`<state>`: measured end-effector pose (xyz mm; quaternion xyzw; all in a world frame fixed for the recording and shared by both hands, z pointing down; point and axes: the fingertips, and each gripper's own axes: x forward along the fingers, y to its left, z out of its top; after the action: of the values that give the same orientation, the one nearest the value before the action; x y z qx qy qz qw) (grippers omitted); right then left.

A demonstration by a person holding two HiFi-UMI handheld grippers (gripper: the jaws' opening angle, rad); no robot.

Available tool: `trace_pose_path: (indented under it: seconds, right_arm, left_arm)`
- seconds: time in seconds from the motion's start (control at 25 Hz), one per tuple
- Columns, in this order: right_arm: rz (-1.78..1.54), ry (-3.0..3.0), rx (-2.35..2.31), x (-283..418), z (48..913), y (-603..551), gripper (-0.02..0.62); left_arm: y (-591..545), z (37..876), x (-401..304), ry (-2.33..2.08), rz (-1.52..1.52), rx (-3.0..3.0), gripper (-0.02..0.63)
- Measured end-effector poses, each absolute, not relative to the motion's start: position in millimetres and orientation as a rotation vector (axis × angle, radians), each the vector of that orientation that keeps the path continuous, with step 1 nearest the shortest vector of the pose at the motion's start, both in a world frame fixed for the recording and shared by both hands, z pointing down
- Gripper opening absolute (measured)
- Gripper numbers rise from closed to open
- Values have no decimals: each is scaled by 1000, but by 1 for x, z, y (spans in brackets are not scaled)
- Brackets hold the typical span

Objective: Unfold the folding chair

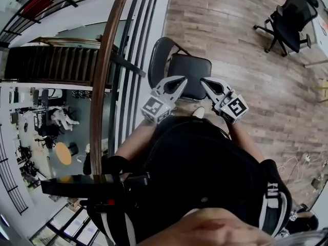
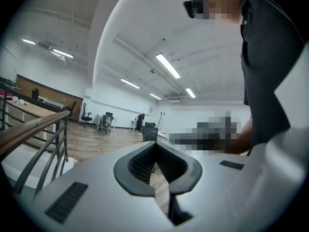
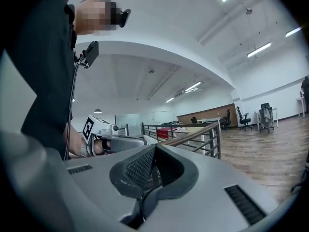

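Observation:
The folding chair (image 1: 188,70) stands on the wooden floor beside the railing, its black seat lying flat and its curved black backrest (image 1: 158,60) to the left. My left gripper (image 1: 184,78) and right gripper (image 1: 202,80) are held up in front of the person's chest, tips pointing toward each other over the seat's near edge. Both are shut with nothing between the jaws. In the left gripper view the left gripper (image 2: 155,151) shows closed pads against the office background. In the right gripper view the right gripper (image 3: 155,153) is likewise closed, with the left gripper (image 3: 104,135) beyond it.
A railing with a wooden handrail (image 1: 105,76) runs along the left, with an open drop to a lower floor beyond it. A black office chair (image 1: 289,17) stands at the far right. Cables (image 1: 301,160) lie on the floor at the right.

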<state>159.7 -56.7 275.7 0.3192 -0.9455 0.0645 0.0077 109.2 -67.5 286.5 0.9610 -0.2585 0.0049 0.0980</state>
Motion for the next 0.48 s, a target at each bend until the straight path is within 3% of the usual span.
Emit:
trace_pose_path:
  seconds: [0.48]
  right_arm:
    - [262,-2932,1030,134,282,-51,8]
  left_arm:
    - [-62,290,95,-707,-9,2824,3]
